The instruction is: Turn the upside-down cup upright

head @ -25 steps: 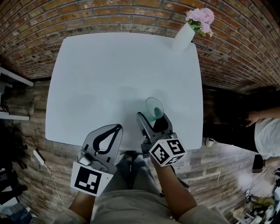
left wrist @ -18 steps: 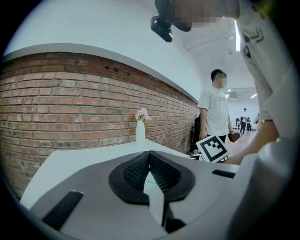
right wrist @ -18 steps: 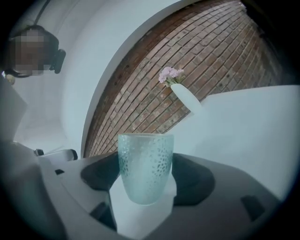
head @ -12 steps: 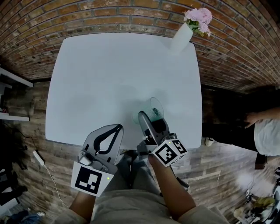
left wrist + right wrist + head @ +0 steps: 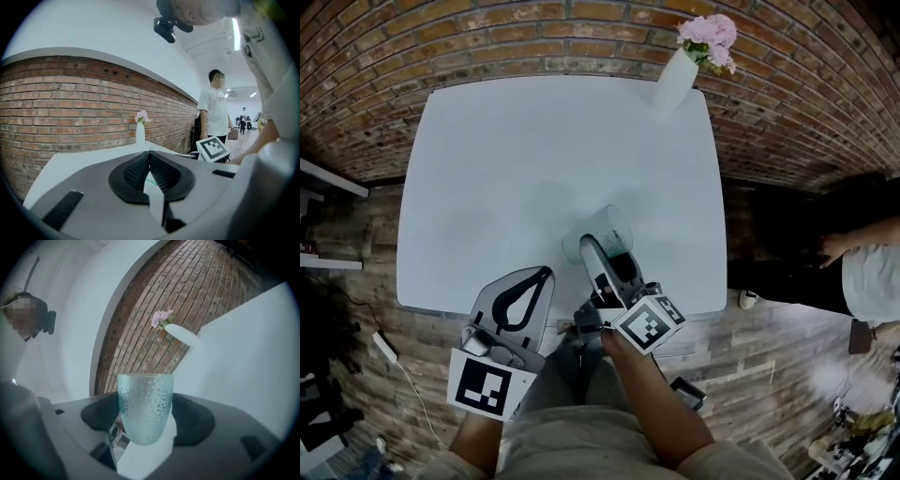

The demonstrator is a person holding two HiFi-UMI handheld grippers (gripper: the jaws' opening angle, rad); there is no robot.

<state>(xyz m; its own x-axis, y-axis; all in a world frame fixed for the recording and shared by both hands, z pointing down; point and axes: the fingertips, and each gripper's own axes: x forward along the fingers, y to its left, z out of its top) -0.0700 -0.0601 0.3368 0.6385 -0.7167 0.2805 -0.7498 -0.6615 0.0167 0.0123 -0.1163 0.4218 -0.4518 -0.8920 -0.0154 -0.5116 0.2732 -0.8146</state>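
The left claw (image 5: 545, 274) hangs over the near edge of the white bench (image 5: 525, 141). Its black, finely ribbed pads are clenched together with nothing between them, which only its own view makes plain. From the head view it is just a grey teardrop shape with a square-marker cube behind it. The left claw view also shows a brick wall (image 5: 70, 108) behind the bench.

Right of it, the right claw (image 5: 602, 251) is grasping the cup (image 5: 596, 232) over the near middle of the bench. From above, the cup reads as a pale glassy shape tipped on its side, and whether it touches the bench cannot be told. The right claw view gives the detail. The cup is translucent pale green glass, dimpled all over, with a straight rim tapering to a rounded base. The dark pads press its lower wall from both sides.

At the far right corner stands a slim white vase (image 5: 674, 81) holding pink flowers (image 5: 706, 32). A person in a white shirt (image 5: 872, 281) stands off the bench's right side, cut off in the head view but shown standing in the left claw view.
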